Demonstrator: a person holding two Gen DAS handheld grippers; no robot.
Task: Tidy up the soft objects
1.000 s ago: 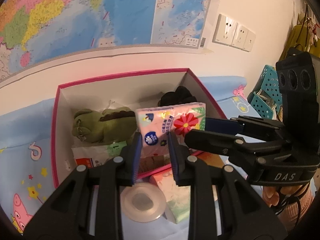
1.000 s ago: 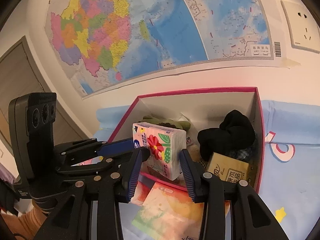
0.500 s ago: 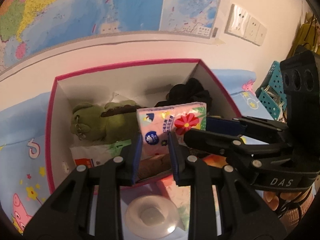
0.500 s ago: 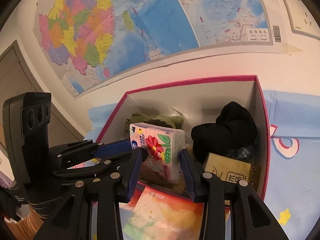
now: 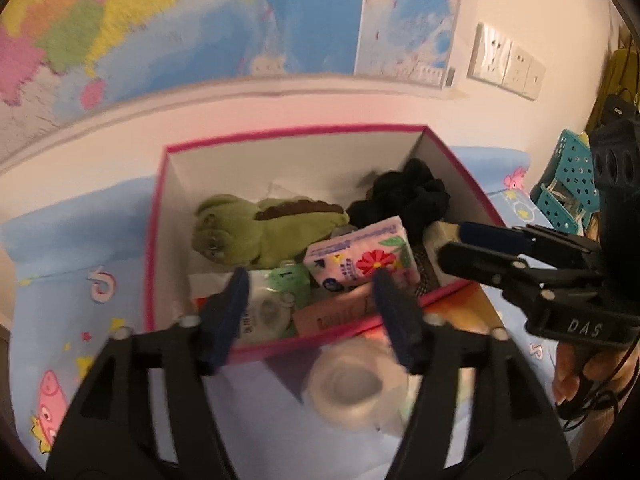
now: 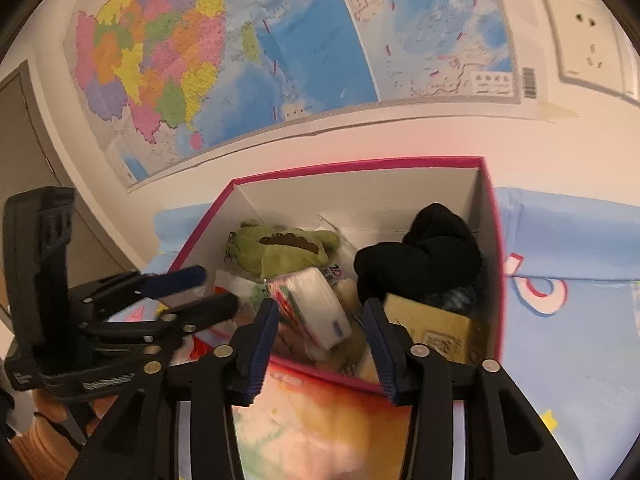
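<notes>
while beyond the hand-held gripper point(image 5: 312, 284), tissue pack point(image 5: 362, 260) lies boxed.

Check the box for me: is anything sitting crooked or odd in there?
Yes: the tissue pack lies tilted on top of the other items in the box, leaning against the green plush rather than flat. Both hand-held grippers have just opened and no longer hold it.

Left gripper point(image 5: 310, 306) tilted downward, jaws just opened wide, nothing pressed between the pads. Right gripper point(image 6: 320, 320) likewise angled down, jaws just widened, pads clear of any grip. Fingers point(image 5: 576, 368) wrapped under the right gripper's handle.
</notes>
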